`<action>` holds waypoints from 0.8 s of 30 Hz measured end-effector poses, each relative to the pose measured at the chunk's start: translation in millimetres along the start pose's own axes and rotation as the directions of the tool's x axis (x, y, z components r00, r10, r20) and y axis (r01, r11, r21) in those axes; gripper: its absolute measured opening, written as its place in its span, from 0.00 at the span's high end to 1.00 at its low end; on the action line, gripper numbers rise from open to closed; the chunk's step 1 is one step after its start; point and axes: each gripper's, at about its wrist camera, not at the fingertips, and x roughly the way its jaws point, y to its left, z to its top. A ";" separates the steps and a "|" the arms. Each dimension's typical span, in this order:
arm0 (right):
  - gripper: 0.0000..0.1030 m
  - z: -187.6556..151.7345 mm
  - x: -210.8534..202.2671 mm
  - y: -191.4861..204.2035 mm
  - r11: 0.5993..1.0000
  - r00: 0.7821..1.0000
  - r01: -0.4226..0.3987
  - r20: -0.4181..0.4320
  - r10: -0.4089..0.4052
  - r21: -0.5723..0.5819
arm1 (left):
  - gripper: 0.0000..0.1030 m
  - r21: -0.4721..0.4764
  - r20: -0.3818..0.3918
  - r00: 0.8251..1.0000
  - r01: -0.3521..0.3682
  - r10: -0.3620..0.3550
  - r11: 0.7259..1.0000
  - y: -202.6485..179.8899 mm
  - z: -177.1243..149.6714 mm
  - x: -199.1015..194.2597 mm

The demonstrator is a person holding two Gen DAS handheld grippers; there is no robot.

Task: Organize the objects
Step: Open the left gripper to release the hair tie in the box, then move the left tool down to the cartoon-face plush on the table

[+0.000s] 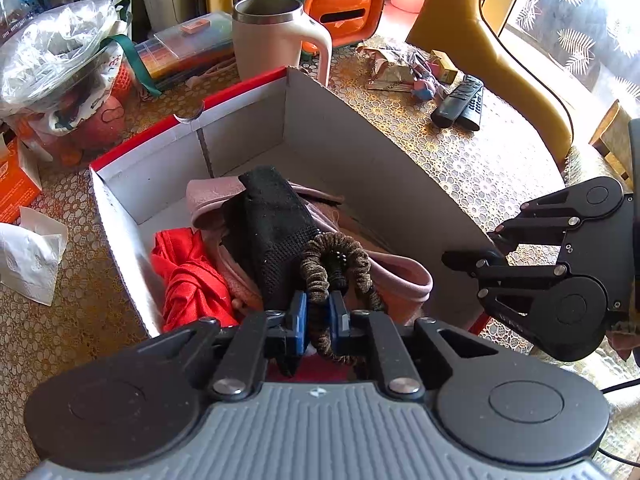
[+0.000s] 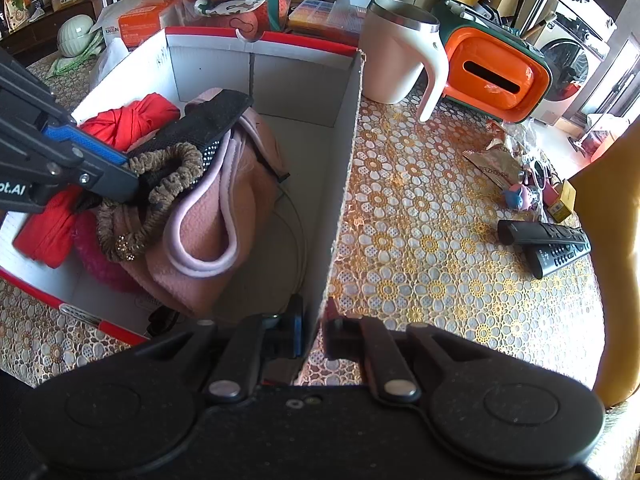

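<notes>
A white cardboard box with a red rim [image 1: 240, 92] [image 2: 256, 40] holds a pink cloth [image 1: 400, 276] [image 2: 208, 232], a black mesh item [image 1: 272, 220] [image 2: 200, 124] and a red cloth [image 1: 188, 276] [image 2: 128, 120]. My left gripper [image 1: 319, 312] [image 2: 134, 168] is shut on a brown scrunchie [image 1: 332, 260] [image 2: 168, 184] and holds it over the box contents. My right gripper [image 2: 314, 336] [image 1: 472, 260] is shut on the box's right wall [image 2: 340, 184], one finger inside and one outside.
A beige mug [image 1: 276, 36] [image 2: 400, 52] and an orange case [image 1: 340, 12] [image 2: 496, 76] stand behind the box. Two black remotes [image 1: 460, 100] [image 2: 548, 244], wrappers and small toys [image 2: 520, 196] lie on the floral tablecloth to the right. Bags and a tissue box [image 1: 16, 184] crowd the left.
</notes>
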 end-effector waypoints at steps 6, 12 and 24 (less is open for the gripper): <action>0.92 0.2 -0.5 1.4 1.000 1.000 0.005 -0.003 -0.005 -0.001 | 0.77 0.002 0.011 1.000 -0.002 0.002 1.000 3.8 -7.2 -11.4; 0.92 0.3 -0.5 1.6 1.000 1.000 0.008 -0.004 -0.008 -0.003 | 0.42 0.014 0.052 0.999 0.014 -0.015 1.000 8.3 -18.3 -37.3; 0.92 -0.2 -0.9 1.3 1.000 1.000 0.009 -0.004 -0.009 -0.004 | 0.31 -0.036 0.103 0.993 -0.046 0.049 0.998 62.5 -56.2 -100.2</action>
